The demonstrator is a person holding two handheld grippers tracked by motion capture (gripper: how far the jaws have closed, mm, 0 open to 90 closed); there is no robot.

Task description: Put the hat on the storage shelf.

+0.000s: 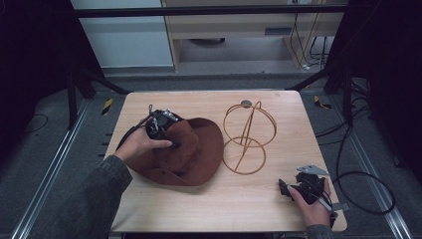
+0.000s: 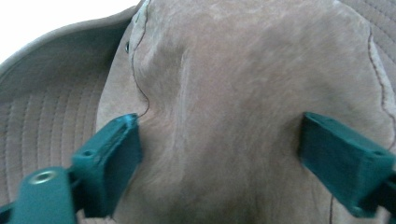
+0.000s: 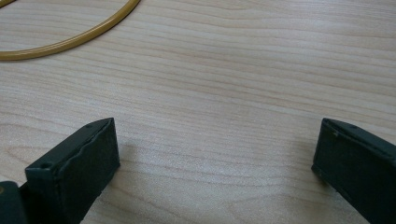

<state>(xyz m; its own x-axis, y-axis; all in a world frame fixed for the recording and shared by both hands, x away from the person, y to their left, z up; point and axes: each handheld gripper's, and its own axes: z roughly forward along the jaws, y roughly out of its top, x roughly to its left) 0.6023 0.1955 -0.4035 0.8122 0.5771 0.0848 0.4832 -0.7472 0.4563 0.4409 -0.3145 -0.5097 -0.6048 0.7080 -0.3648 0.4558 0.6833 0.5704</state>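
A brown hat (image 1: 191, 152) lies on the left half of the bench (image 1: 249, 199), its brim reaching toward the left edge and stopping just beside the wire stand (image 1: 247, 137) on its right. The left gripper (image 1: 166, 130) sits on the hat's crown; in the left gripper view its jaws stand wide on either side of the crown (image 2: 233, 116), pressing into the suede, though whether they actually pinch it is hard to say. The stand rises near the middle, toward the far edge, its lower ring (image 3: 70, 42) flat on the wood. The right gripper (image 1: 291, 189) rests low near the front right corner, jaws spread apart with bare wood between them. Open bench runs along the front edge between the two hands.
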